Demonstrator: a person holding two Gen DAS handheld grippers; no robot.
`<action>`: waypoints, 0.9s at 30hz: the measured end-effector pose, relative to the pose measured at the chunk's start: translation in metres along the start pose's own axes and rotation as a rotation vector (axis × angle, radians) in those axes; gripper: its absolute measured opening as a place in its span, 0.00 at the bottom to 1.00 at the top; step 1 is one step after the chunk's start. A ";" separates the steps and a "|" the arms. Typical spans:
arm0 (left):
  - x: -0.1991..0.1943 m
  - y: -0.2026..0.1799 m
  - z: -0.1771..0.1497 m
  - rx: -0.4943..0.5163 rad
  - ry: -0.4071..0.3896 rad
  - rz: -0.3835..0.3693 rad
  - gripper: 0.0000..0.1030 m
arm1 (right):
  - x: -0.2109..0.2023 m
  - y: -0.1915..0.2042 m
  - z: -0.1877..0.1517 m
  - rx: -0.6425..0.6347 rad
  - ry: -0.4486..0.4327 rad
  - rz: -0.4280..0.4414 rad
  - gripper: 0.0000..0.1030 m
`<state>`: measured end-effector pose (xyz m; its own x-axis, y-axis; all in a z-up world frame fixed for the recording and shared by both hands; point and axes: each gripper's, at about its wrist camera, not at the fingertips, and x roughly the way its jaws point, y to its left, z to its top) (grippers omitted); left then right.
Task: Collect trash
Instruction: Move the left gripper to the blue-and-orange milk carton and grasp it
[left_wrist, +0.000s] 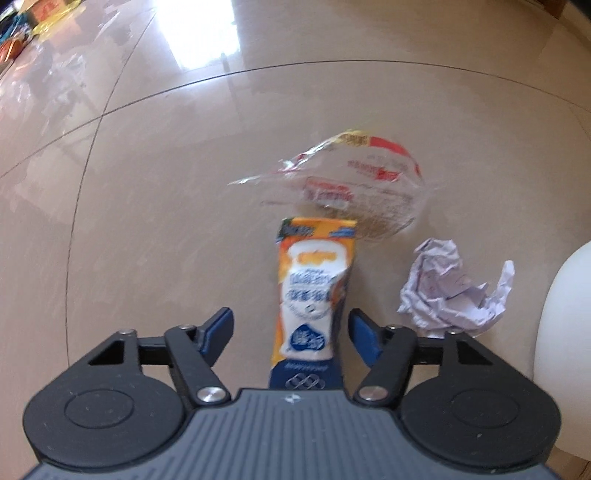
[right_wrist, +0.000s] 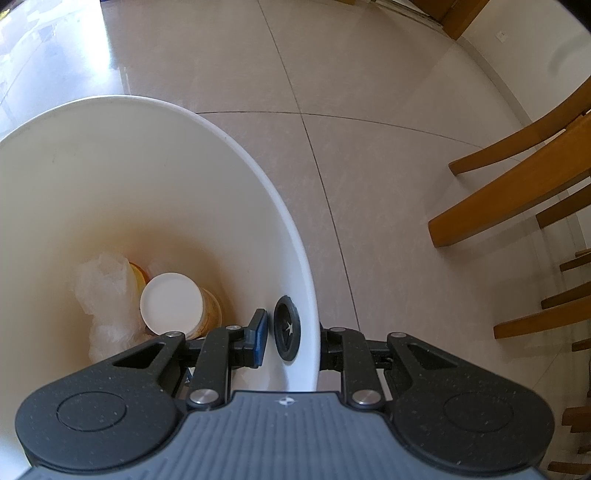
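- Left gripper (left_wrist: 290, 332): fingers spread wide, around the orange-and-white snack wrapper (left_wrist: 312, 295) on the beige tiled floor (left_wrist: 147, 221), not touching.
- Right gripper (right_wrist: 291, 341): fingers clamp the white plastic bin's wall (right_wrist: 295, 229).
- Crumpled white paper (left_wrist: 450, 291) lies beside.

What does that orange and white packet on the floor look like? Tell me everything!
The packet is a long, slim pouch, orange at the edges with a white middle, blue writing and a dark blue bottom end. It looks like shiny plastic and is a bit crumpled. It lies flat on the tiled floor, between the open jaws of the left gripper, which do not touch it. Its far end reaches a clear wrapper; crumpled paper lies beside it.
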<state>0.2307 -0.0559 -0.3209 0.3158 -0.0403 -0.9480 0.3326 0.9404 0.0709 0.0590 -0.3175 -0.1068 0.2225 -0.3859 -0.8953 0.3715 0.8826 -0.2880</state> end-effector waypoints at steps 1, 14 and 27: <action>0.001 -0.003 0.001 0.005 0.002 -0.005 0.63 | 0.000 -0.001 0.000 0.003 -0.001 0.002 0.24; 0.004 -0.021 0.002 -0.008 -0.013 -0.003 0.46 | -0.003 -0.016 0.003 0.040 -0.002 0.049 0.20; 0.002 -0.020 -0.002 -0.003 -0.027 0.008 0.42 | -0.003 -0.025 0.010 0.073 0.018 0.074 0.19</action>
<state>0.2230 -0.0743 -0.3243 0.3423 -0.0418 -0.9387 0.3274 0.9417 0.0775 0.0581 -0.3410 -0.0940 0.2357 -0.3150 -0.9193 0.4197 0.8862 -0.1961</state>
